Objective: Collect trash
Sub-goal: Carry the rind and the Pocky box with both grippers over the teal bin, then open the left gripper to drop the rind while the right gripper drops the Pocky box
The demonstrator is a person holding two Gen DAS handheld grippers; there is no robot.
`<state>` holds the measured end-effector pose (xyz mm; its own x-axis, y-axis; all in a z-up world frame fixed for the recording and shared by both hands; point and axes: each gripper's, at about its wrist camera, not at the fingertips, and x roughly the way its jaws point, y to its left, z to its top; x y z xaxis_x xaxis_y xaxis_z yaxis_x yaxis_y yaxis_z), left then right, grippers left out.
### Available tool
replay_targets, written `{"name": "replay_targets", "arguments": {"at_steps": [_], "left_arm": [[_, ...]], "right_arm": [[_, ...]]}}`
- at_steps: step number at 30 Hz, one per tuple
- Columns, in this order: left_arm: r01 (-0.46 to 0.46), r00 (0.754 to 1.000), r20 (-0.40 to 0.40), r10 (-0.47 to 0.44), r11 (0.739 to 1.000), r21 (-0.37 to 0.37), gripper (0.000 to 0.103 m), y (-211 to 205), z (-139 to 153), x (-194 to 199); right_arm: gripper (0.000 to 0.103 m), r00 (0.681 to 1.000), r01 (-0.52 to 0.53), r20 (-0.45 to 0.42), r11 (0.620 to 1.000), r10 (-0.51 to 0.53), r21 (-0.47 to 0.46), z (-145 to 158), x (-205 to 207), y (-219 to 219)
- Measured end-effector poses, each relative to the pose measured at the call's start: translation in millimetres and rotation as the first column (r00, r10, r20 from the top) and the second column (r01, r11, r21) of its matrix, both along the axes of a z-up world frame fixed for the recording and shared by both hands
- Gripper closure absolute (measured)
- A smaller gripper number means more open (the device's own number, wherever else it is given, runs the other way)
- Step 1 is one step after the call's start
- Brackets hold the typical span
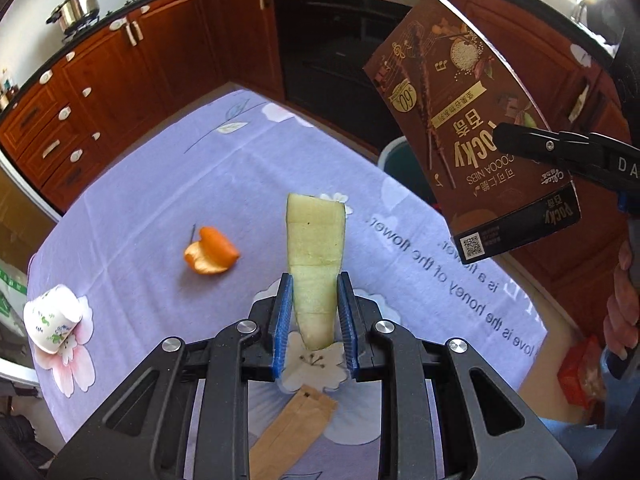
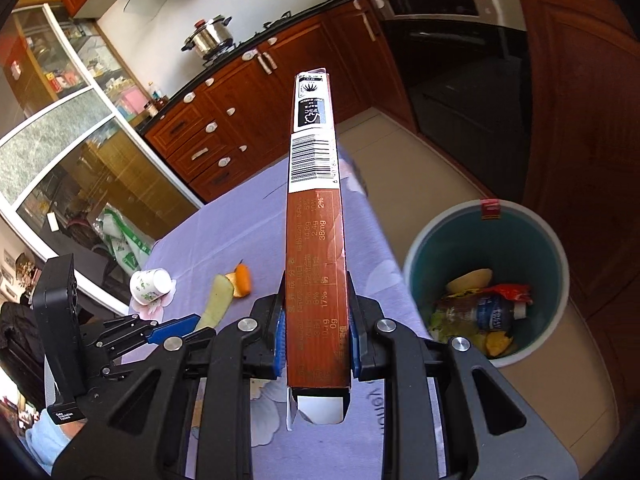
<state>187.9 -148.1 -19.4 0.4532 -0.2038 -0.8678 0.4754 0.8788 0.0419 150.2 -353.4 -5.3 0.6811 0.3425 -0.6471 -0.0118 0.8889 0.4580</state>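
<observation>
Clamping a peel strip [image 1: 316, 264], the left gripper [image 1: 314, 312]; right gripper [image 2: 316, 340] grips the snack box [image 2: 316, 240] (bin [image 2: 486, 216] half-full); orange peel [image 1: 210, 256], cup [image 1: 52, 318] remain beyond.

"POCKY" and "COCOA NIBS" are read upside down on the brown snack box [image 1: 472, 128], with "60" in a yellow badge and a QR code at its end. A barcode and "38mg", "17%", "2%" are seen along its narrow side. "is the honey of the flower" is printed on the lilac tablecloth [image 1: 420, 276].

Red-brown kitchen cabinets [image 2: 224, 128], beige floor [image 2: 400, 152]
</observation>
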Motion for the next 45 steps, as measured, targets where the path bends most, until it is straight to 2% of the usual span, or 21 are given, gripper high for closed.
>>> {"name": "replay_targets", "arguments": {"at_steps": [6, 10, 16, 24, 25, 27, 28, 30, 34, 42, 45], "left_arm": [[0.125, 0.992, -0.018, -0.125, 0.992, 0.003, 0.08, -75.6, -0.8, 12.4], [0.191, 0.98, -0.061, -0.191, 0.982, -0.005, 0.08, -124.9, -16.5, 20.8], [0.24, 0.958, -0.163, -0.235, 0.971, 0.009, 0.08, -176.7, -57.3, 37.4], [0.215, 0.951, -0.23, -0.206, 0.976, 0.017, 0.077, -194.5, -88.6, 62.3], [0.212, 0.952, -0.231, -0.203, 0.977, 0.016, 0.075, -194.9, -89.6, 63.7], [0.201, 0.957, -0.215, -0.194, 0.979, 0.011, 0.047, -193.9, -85.7, 65.6], [0.193, 0.963, -0.194, -0.188, 0.981, 0.005, 0.042, -192.3, -82.2, 65.1], [0.18, 0.97, -0.166, -0.178, 0.984, 0.0, 0.037, -189.2, -75.6, 64.8], [0.15, 0.974, -0.166, -0.151, 0.989, -0.02, 0.032, -181.1, -66.5, 68.3], [0.113, 0.981, -0.153, -0.118, 0.993, -0.041, 0.011, -167.2, -54.8, 67.4], [0.098, 0.984, -0.144, -0.105, 0.994, -0.058, 0.009, -161.3, -49.9, 65.8]], "right_arm": [[0.081, 0.986, 0.167, -0.016, 0.986, -0.167, 0.016, -10.0, -23.3, -83.5], [0.081, 0.974, 0.218, -0.062, 0.976, -0.218, -0.006, -24.9, -29.7, -113.5], [0.081, 0.961, 0.234, -0.143, 0.972, -0.235, -0.022, -50.9, -22.4, -130.3], [0.081, 0.958, 0.196, -0.212, 0.98, -0.193, -0.006, -71.7, -2.9, -128.7], [0.081, 0.958, 0.191, -0.218, 0.982, -0.187, -0.005, -73.4, -2.1, -128.7], [0.081, 0.957, 0.183, -0.226, 0.983, -0.181, -0.009, -75.0, 0.9, -127.6], [0.081, 0.957, 0.18, -0.23, 0.984, -0.178, -0.012, -74.9, 2.5, -126.9], [0.081, 0.956, 0.173, -0.239, 0.985, -0.171, -0.013, -76.8, 8.2, -128.9], [0.081, 0.952, 0.158, -0.261, 0.987, -0.158, -0.02, -81.6, 15.7, -125.7], [0.081, 0.947, 0.113, -0.3, 0.993, -0.112, -0.014, -90.4, 31.4, -111.7], [0.081, 0.947, 0.093, -0.308, 0.996, -0.093, -0.014, -91.1, 35.3, -106.1]]}}
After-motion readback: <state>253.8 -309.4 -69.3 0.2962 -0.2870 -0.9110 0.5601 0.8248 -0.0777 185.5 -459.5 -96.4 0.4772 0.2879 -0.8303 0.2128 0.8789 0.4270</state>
